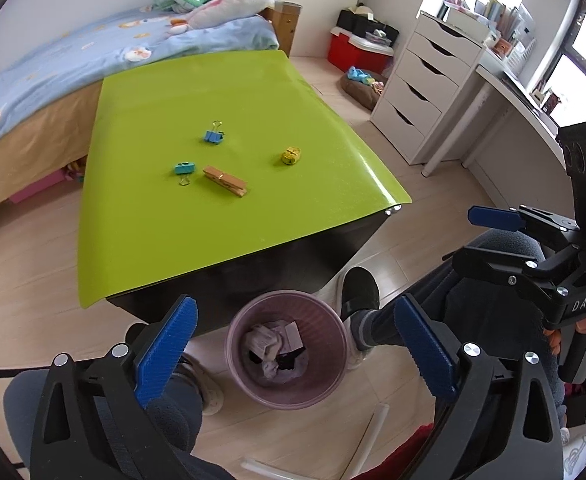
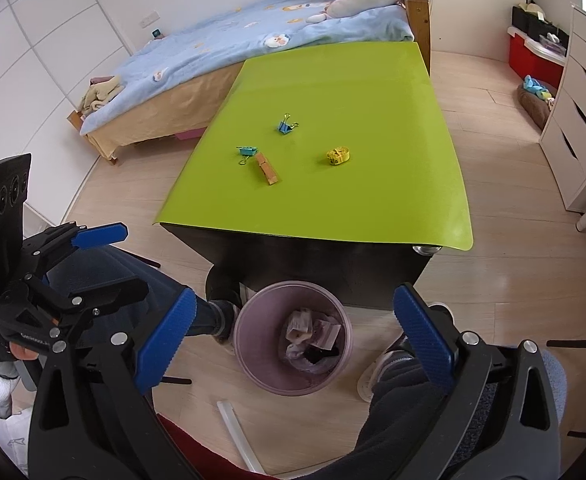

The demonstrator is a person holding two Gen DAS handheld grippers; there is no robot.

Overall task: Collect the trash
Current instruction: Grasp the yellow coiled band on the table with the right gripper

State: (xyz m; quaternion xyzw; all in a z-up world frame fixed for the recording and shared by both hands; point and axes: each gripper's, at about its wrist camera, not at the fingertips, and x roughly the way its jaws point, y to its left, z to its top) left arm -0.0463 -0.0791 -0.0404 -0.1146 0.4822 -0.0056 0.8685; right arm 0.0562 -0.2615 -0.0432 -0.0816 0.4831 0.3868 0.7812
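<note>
Green tabletop (image 1: pixel 221 92) holds only clips and a tape measure (image 1: pixel 291 155), so both grippers, left gripper (image 1: pixel 295 344) and right gripper (image 2: pixel 295 340), hang spread and empty over the wastebasket (image 1: pixel 289 390); collecting looks about finished.

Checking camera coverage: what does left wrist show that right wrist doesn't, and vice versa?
Left wrist only: the right gripper from the side, jaws open, plus the desk under the window.

Right wrist only: the left gripper from the side, jaws open, the white wardrobe doors and the foot end of the bed.

Both: the green table carrying two binder clips, a wooden clothespin and a yellow tape measure, and the pink bin on the floor with crumpled paper inside.
</note>
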